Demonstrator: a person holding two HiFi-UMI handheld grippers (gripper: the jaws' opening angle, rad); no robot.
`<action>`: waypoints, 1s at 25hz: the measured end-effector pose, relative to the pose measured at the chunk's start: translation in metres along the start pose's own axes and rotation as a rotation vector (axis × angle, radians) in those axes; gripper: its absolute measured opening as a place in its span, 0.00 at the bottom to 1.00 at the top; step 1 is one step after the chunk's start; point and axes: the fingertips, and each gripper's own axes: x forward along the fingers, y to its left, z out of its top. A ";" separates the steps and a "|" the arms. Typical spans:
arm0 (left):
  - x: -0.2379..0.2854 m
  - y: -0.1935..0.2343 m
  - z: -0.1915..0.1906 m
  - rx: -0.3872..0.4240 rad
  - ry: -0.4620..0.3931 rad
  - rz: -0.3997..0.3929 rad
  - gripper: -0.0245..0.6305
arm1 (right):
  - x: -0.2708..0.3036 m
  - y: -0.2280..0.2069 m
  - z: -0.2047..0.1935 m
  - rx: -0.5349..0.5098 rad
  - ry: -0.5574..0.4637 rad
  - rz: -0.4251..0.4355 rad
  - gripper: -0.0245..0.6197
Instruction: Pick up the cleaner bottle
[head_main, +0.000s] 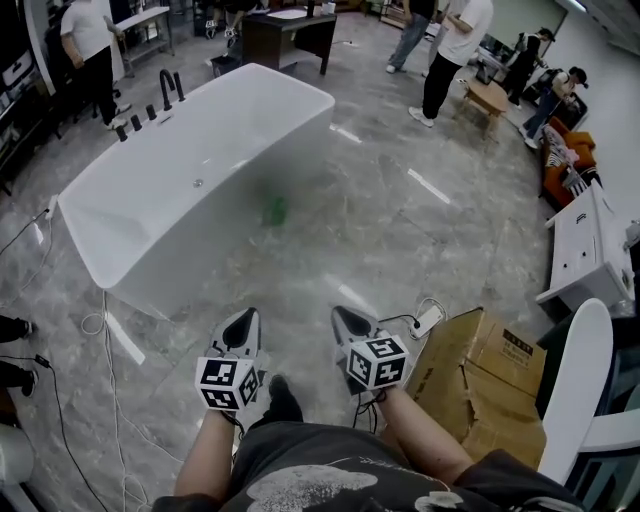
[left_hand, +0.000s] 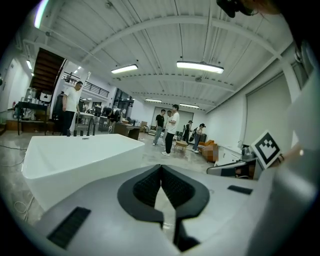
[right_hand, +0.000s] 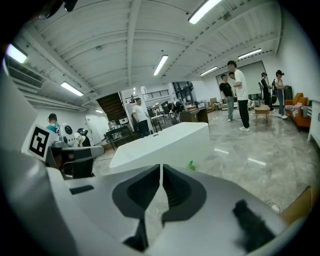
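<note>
L gripper (head_main: 243, 318): jaws pressed together, nothing between | R gripper (head_main: 346, 318): jaws pressed together, nothing between; side by side with L over grey floor | cardboard box (head_main: 490, 375): on floor, right of R gripper | cleaner bottle (head_main: 273, 210): green, blurred, on floor just beside bathtub (head_main: 150, 240) wall, well ahead of both grippers | people (head_main: 455, 45): standing far back

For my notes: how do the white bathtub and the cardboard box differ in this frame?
The bathtub is white, smooth and long; the cardboard box is brown, smaller and creased. The bathtub lies ahead to the person's left, with black tap fittings on its far rim; the cardboard box sits close on the right. The green bottle is beside the bathtub, far from the cardboard box. Both rest on the grey floor.
</note>
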 end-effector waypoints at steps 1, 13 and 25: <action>0.004 0.009 0.004 -0.004 0.000 0.001 0.06 | 0.008 0.002 0.005 -0.003 0.002 0.001 0.09; 0.044 0.094 0.030 -0.040 -0.001 -0.043 0.06 | 0.084 0.008 0.050 -0.016 0.004 -0.063 0.09; 0.076 0.122 0.031 -0.075 0.007 -0.004 0.06 | 0.122 -0.038 0.063 -0.006 0.014 -0.092 0.09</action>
